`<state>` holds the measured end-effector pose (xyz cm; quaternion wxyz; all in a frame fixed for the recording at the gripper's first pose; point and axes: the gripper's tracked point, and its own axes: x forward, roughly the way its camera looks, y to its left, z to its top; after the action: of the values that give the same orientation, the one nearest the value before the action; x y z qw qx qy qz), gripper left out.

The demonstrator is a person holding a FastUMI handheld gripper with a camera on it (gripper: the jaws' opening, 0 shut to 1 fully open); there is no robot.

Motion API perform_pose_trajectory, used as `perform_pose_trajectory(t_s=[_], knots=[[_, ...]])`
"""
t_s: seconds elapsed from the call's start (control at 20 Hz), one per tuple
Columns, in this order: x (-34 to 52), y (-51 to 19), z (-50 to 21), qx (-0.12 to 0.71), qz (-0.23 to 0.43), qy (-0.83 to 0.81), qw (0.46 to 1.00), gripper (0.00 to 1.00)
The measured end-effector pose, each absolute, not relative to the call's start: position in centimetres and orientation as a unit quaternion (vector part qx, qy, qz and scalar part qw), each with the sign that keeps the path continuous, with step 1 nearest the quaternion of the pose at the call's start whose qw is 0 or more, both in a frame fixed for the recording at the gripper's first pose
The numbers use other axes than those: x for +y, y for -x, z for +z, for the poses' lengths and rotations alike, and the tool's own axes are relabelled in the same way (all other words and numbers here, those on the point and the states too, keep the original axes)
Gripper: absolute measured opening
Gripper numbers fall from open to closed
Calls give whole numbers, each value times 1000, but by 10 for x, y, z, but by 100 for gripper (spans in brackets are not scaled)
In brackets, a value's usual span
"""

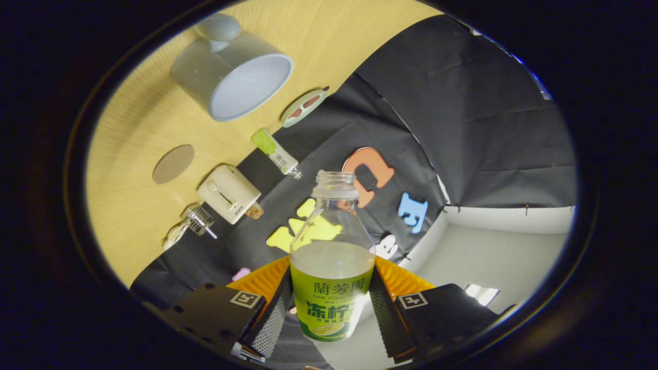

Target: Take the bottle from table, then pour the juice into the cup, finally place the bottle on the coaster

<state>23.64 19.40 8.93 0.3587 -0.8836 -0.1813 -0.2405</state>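
My gripper (pixel 331 303) is shut on a clear glass bottle (pixel 331 267) with a green label, both fingers pressing on its lower body. The bottle has no cap and holds pale juice up to about its shoulder. The whole view is rolled hard, so the wooden table (pixel 128 154) runs up one side. A grey cup (pixel 234 77) with a ball-shaped handle stands on that table, well beyond the bottle's mouth and off to the side. A round brown coaster (pixel 173 163) lies flat on the table, nearer than the cup. The bottle is held in the air, apart from cup and coaster.
A white toaster-like box (pixel 229 193) and a small wire-and-glass object (pixel 193 223) sit near the table's far edge. A small green-labelled bottle (pixel 276 152) and a round patterned disc (pixel 304 107) lie by the black cloth wall (pixel 462 113). A pale floor (pixel 493 257) shows beyond the cloth.
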Motion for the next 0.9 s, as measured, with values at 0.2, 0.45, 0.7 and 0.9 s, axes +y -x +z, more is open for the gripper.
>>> perform_pose_trajectory(t_s=[0.2,0.45,0.7,0.9], knots=[[178,-244,82,-153,-226,865,421,82],[153,-253,65,-112,-187,791,571,82],[150,-255,43,-98,-139,710,683,82],[154,-254,23,-66,-82,590,801,82]])
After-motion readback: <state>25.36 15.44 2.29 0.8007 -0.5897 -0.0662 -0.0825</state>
